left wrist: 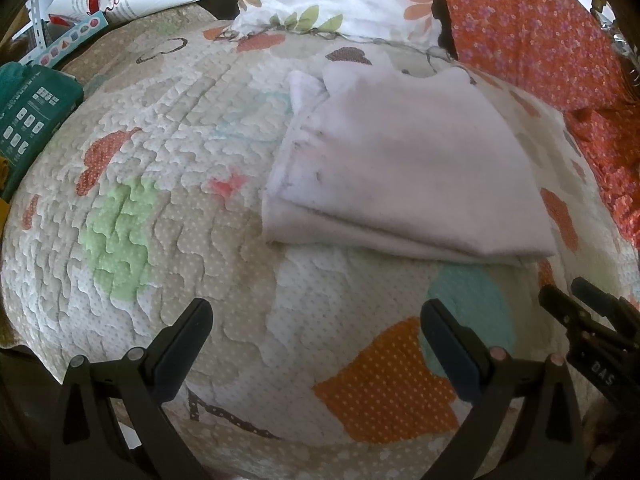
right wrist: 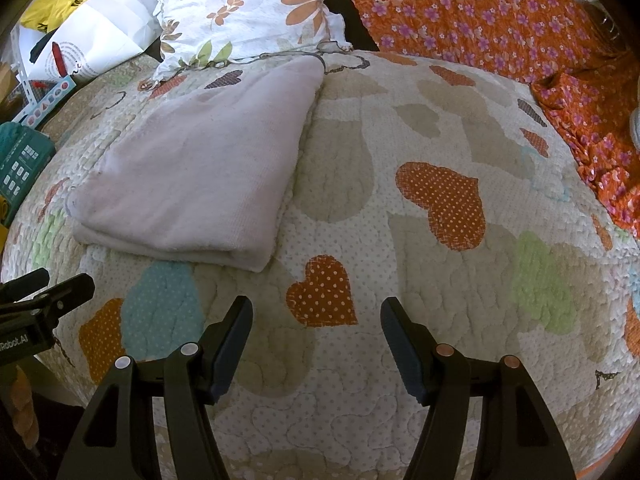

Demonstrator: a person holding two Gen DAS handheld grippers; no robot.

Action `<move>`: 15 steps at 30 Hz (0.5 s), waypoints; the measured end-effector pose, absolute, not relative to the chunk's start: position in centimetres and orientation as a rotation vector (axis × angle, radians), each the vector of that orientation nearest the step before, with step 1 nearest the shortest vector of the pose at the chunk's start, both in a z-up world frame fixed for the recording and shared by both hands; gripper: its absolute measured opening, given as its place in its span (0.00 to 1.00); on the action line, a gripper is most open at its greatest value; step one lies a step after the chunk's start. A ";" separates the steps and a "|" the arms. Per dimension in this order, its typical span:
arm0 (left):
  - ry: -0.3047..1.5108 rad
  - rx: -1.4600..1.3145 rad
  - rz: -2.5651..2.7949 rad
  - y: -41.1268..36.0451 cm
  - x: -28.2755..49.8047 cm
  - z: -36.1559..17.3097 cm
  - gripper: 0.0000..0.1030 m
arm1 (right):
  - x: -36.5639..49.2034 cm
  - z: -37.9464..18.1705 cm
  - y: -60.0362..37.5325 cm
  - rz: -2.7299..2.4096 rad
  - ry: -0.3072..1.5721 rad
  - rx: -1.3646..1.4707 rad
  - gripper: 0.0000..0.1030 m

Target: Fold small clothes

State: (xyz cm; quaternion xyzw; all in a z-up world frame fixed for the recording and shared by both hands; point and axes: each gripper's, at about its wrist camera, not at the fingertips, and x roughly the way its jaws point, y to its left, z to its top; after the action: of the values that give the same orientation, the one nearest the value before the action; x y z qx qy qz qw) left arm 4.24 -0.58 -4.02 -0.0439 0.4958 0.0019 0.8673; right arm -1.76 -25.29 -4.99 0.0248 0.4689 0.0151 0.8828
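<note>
Pale pink garment point(left wrist: 404, 176) lies folded in a neat stack on the quilted bed point(left wrist: 160, 208), just below the floral pillow point(right wrist: 240, 8). Left gripper point(left wrist: 316, 344) and right gripper point(right wrist: 316, 340) both hover near it w/ fingers apart, holding nothing. Fold looks done or nearly; next prob. one more half-fold or moving the stack aside, needs an edge pinch.
</note>
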 end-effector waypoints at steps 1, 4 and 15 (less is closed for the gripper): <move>1.039 -0.092 0.003 -0.6 4.2 -4.0 1.00 | -1.8 -5.0 -25.3 0.030 0.975 0.052 0.69; 1.044 -0.098 -0.003 -0.6 4.2 -4.0 1.00 | -1.9 -4.9 -25.3 0.026 0.972 0.051 0.70; 1.067 -0.125 -0.018 -0.6 4.2 -4.3 1.00 | -1.9 -4.9 -25.3 0.025 0.971 0.051 0.70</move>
State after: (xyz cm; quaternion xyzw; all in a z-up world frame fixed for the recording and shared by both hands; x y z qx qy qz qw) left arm 4.20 -0.58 -4.34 -0.0593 0.5082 -0.0084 0.8591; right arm -1.89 -25.29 -4.86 0.0246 0.4667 0.0121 0.8840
